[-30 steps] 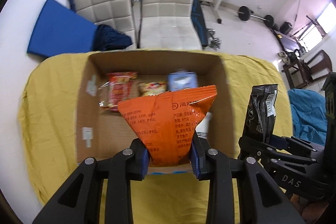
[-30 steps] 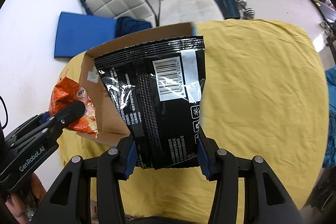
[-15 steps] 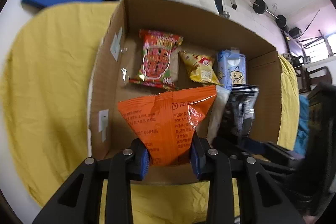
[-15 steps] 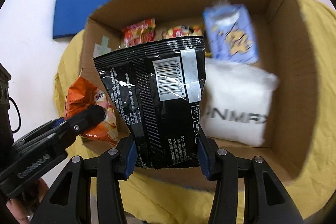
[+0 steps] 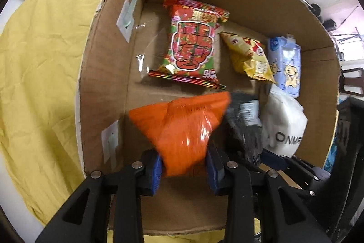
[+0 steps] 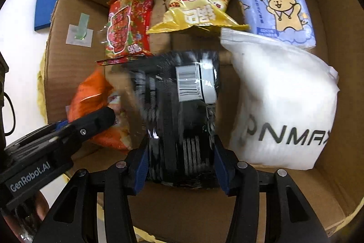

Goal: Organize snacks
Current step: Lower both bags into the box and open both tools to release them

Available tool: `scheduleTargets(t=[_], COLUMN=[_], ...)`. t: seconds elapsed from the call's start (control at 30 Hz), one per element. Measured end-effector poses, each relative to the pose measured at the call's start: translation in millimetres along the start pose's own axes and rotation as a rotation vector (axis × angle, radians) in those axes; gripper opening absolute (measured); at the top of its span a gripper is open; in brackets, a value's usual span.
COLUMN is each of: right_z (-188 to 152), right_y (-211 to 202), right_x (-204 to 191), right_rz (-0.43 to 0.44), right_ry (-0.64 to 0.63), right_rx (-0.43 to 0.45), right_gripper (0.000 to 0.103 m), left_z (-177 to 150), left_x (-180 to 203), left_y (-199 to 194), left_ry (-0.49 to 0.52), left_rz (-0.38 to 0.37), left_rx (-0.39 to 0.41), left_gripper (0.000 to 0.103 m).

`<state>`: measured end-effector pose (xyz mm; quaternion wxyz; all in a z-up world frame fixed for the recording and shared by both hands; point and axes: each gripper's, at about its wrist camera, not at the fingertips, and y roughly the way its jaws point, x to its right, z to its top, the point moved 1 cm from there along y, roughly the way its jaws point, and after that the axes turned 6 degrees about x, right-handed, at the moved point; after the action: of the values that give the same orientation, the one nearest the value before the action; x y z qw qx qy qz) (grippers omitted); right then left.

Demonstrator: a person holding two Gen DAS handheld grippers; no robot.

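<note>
Pinching an orange snack bag (image 5: pixel 182 129) between its blue pads, my left gripper (image 5: pixel 184 165) points down into the cardboard box (image 5: pixel 102 83); its jaws have just eased apart a little with the bag between them. The bag is glossy, crumpled and blurred, low over the box floor. Just to its right, my right gripper (image 6: pixel 180 165) clamps a black snack bag (image 6: pixel 179 111) with a white barcode label, also blurred and down inside the box.

Ahead of both grippers lie a red snack bag (image 5: pixel 193 42) and a yellow snack bag (image 6: pixel 198 8), side by side on the floor. Further right sit a light blue pack (image 6: pixel 275 1) printed with a cartoon animal and a white pouch (image 6: pixel 282 101).

Only the right wrist view shows the pouch's dark lettering at full width and the pack's drawing clearly. Only the left wrist view shows the yellow cloth (image 5: pixel 41 60) under the box.

Counted: four snack bags, one blue pack, one white pouch, one box, two grippers.
</note>
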<state>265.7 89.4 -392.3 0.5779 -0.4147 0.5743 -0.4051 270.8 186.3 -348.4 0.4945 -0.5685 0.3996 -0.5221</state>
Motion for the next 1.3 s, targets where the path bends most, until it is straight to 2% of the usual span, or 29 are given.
scheduleTargets(t=[0.13,0.27,0.47,0.57,0.7,0.8,0.87,1.03,1.17,1.3], right_z=[-1.8,-0.8,0.6,-7.1,-6.0,3.8,4.3,-6.1,-17.1,-29.0], right_y=[-6.5,-12.5,-28.7,-41.1,-53.7,-64.6,-70.8,-85.2,-103.3,-133.8], right_x=[6.7,-5.1,-4.3,-2.4,4.1,14.1,17.9,24.3,26.8,27.7], right_rz=[-0.027,-0.068,-0.131,-0.160,-0.188,-0.214,-0.229,-0.265,-0.270,-0.266], right_ry=[-0.013,-0.036,-0.063,-0.075,-0.073,-0.069,-0.066,-0.076,-0.083,-0.090], right_rx=[0.009,0.028,0.058,0.080,0.110,0.127,0.143,0.175,0.207,0.257], right_gripper=[0.054,0.054,0.054,0.055,0.063,0.070,0.084,0.099,0.100,0.100], left_z=[-2.1,-3.2,-3.7,-4.7,-6.0,-6.3,-8.0,-8.7,-17.5,-34.9], left_x=[-1.3,-1.8,2.0,6.2,12.4,14.9,14.0,26.7,36.1,52.2], left_y=[-3.0,-6.2,-28.5,-43.8,-58.3,-66.2,-71.0,-67.1,-81.7,-118.2], left_ry=[-0.016,-0.024,-0.007,0.004,0.026,0.037,0.044,0.061,0.077,0.108], left_rz=[0.024,0.035,0.076,0.089,0.116,0.130,0.137,0.157,0.157,0.171], left_rx=[-0.003,-0.007,0.048,0.095,0.154,0.195,0.207,0.235,0.278,0.361], left_gripper=[0.035,0.037,0.049,0.062,0.087,0.094,0.095,0.096,0.096,0.096])
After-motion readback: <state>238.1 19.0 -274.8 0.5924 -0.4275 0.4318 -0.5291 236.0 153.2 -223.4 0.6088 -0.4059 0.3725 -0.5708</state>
